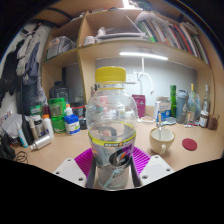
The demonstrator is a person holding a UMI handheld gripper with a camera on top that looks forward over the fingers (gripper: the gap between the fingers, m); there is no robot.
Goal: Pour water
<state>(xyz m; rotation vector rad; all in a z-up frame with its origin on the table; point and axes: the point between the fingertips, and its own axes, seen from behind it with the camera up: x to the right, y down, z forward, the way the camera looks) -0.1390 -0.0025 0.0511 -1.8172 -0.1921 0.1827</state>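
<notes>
Jaws are being pressed by the gripper [112, 170] onto a yellow-capped water bottle [111, 120] at frame centre, best kept upright until carried toward the cup [161, 140] at right.

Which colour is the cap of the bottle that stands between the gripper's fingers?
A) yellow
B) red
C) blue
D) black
A: the clear bottle between the fingers of the gripper has a yellow cap on top, still on; both pink pads seem to press on the bottle's sides.
</notes>
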